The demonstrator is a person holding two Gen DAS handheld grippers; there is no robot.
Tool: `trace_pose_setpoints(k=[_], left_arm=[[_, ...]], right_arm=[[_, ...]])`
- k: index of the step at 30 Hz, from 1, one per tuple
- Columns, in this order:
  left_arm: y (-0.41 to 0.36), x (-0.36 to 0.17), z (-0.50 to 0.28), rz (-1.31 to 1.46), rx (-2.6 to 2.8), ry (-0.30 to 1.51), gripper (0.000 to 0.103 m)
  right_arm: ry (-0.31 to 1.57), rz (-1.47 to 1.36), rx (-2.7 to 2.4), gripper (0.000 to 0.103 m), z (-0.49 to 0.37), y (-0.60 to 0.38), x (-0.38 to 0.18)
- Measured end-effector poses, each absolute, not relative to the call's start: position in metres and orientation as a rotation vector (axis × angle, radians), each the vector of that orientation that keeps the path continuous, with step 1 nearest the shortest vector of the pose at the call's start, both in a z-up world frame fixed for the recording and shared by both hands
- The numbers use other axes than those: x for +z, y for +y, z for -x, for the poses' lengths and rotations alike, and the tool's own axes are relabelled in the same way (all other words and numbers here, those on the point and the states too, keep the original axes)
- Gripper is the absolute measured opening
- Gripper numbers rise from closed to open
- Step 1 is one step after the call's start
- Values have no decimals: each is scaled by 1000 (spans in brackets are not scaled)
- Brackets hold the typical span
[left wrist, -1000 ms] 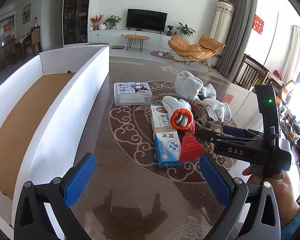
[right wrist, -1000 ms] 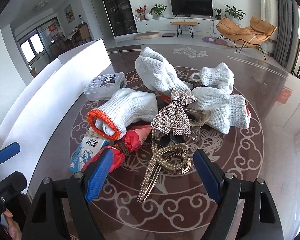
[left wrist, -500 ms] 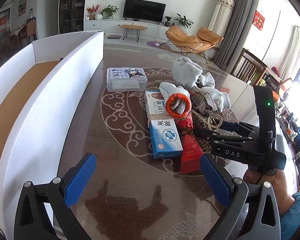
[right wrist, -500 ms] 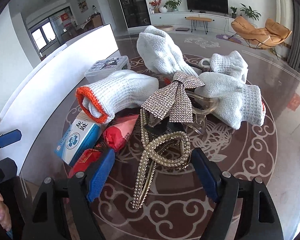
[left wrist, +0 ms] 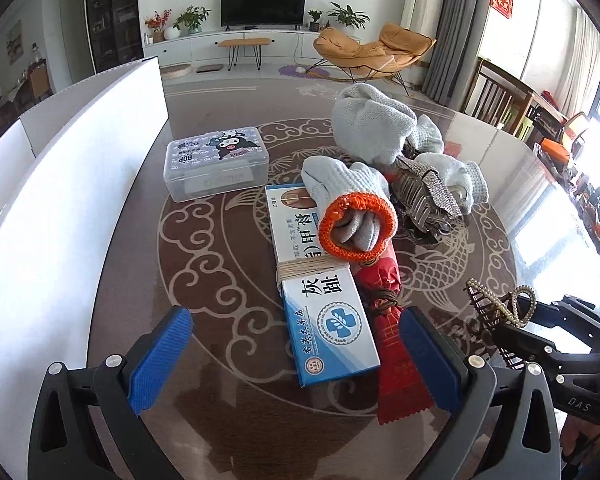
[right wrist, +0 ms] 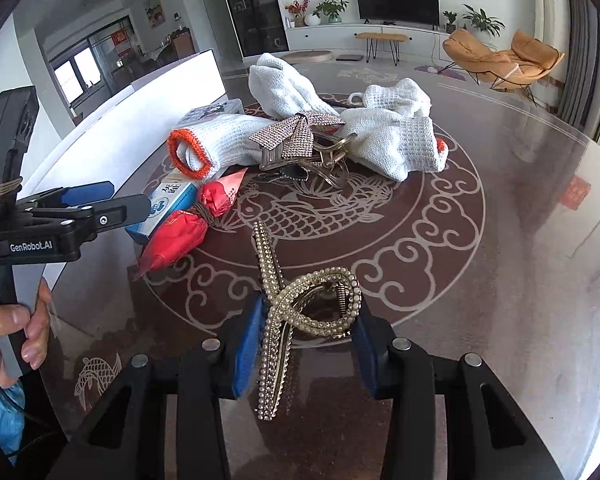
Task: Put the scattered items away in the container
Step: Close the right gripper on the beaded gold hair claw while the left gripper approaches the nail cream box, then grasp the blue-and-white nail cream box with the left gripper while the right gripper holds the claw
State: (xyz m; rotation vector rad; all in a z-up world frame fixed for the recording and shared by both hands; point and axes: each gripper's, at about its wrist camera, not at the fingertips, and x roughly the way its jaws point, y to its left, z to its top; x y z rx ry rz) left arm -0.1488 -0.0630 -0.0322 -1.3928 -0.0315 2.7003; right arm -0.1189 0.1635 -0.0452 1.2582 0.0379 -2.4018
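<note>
- Container (left wrist: 72,184): a white-walled box to the left of the blue-and-white box (left wrist: 328,320); every scattered item is outside it, so each lift should end over its wall.
- Left gripper (left wrist: 296,356): its jaws are spread wide and hold nothing. They straddle the near end of the blue-and-white box, with the red packet (left wrist: 396,360) against that box's right side. Centre on the box alone, or the right pad may catch the packet.
- Gloves (right wrist: 392,148) and a sparkly bow clip (right wrist: 296,132): piled beyond the blue-and-white box, well clear of both grippers.
- Right gripper (right wrist: 304,344): to the right of the blue-and-white box, its jaws are closing around the pearl hair clip (right wrist: 300,312), which is between the pads. Both appear to touch it. Judged risk: the curved loop may twist out, so squeeze squarely before carrying it across.
</note>
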Motion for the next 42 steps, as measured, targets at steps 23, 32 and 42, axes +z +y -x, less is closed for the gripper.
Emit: trace_pose_setpoints(k=[23, 32, 42], left_arm=[[-40, -63, 194, 1481, 2523, 176, 103], [-41, -68, 188, 1440, 2540, 172, 103], [-70, -58, 120, 1374, 2617, 0, 41]], right_arm=[[46, -1212, -2426, 44, 122, 161, -49], [143, -1192, -2423, 56, 132, 154, -57], [49, -1211, -2401, 43, 126, 169, -51]])
